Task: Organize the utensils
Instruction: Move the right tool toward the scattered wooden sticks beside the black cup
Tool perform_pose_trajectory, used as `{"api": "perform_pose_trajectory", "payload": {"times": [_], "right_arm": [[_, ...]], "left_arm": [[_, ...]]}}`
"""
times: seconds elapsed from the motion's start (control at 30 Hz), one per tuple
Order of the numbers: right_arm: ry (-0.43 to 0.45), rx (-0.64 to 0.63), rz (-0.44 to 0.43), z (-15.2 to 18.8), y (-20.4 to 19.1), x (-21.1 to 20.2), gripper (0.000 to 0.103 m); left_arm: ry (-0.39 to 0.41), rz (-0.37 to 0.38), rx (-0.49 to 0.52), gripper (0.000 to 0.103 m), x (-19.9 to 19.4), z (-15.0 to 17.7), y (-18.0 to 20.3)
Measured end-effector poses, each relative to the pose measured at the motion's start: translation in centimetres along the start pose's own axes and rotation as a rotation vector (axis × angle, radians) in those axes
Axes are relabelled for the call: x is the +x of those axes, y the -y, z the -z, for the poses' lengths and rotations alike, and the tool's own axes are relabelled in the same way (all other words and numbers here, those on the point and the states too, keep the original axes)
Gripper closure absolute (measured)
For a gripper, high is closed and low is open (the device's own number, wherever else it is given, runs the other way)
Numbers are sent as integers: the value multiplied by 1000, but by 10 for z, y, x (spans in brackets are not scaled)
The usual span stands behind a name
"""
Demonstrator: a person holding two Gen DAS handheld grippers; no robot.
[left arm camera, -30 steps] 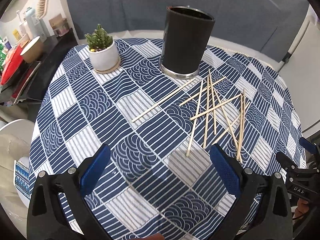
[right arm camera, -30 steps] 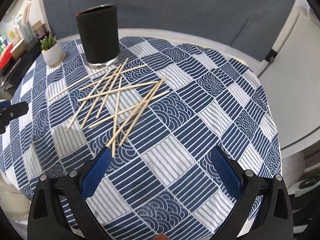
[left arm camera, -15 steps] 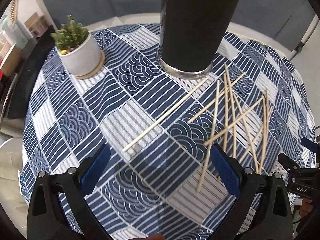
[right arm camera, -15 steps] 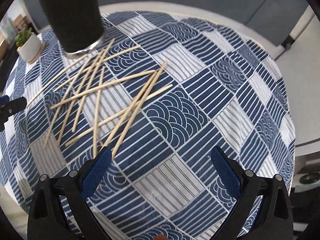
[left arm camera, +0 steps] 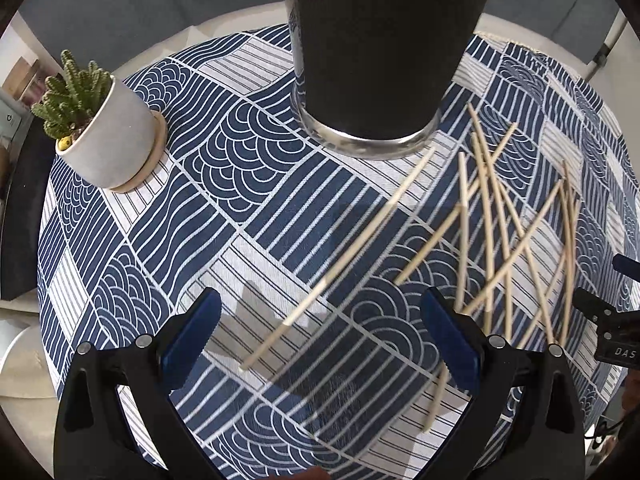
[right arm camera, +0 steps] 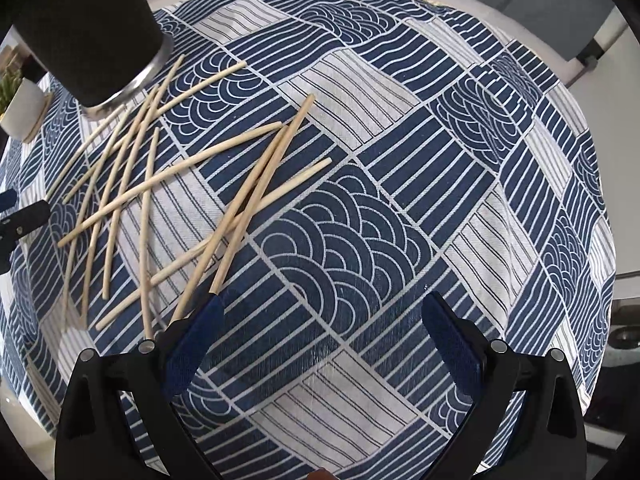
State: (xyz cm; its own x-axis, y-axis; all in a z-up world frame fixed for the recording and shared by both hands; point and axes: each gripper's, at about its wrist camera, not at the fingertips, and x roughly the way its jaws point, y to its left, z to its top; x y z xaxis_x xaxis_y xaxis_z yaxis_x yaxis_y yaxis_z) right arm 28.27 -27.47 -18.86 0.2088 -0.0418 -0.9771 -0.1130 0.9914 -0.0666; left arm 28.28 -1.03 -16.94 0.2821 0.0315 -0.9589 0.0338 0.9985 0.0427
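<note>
Plainly, both the left gripper [left arm camera: 320, 340] and right gripper [right arm camera: 320, 340] gape empty over crossed chopsticks [right arm camera: 172, 192] beside the black holder [left arm camera: 384, 52] near the tablecloth's [right arm camera: 360, 240] far edge — pinching one could scatter its neighbours.

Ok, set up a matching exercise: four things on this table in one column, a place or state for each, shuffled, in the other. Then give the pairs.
Things:
1. black holder
2. cactus pot
3. lone chopstick
4. left claw

Places or states:
A. open, empty
B. lying apart from the pile, between the claw's fingers in the left wrist view
C. on a round coaster
D. upright on a metal base, beside the chopstick pile

Pairs: 1-D, 2-C, 3-B, 4-A
</note>
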Motion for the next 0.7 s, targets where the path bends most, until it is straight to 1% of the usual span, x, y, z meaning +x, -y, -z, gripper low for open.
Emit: {"api": "perform_pose_trajectory", "payload": {"times": [0.23, 0.37, 0.5, 0.6, 0.7], "right_arm": [[-1, 18, 1, -8, 4, 11, 8], [-3, 38, -17, -13, 16, 19, 8], [6, 46, -52, -15, 27, 16, 8], [4, 39, -51, -17, 25, 19, 8], [-17, 46, -64, -20, 25, 28, 8]], "left_arm": [[-40, 4, -7, 5, 20, -3, -7], [-37, 27, -15, 5, 23, -8, -9], [-31, 30, -3, 5, 25, -8, -11], [-25, 34, 9, 4, 28, -7, -14], [-24, 38, 20, 4, 28, -8, -14]]}}
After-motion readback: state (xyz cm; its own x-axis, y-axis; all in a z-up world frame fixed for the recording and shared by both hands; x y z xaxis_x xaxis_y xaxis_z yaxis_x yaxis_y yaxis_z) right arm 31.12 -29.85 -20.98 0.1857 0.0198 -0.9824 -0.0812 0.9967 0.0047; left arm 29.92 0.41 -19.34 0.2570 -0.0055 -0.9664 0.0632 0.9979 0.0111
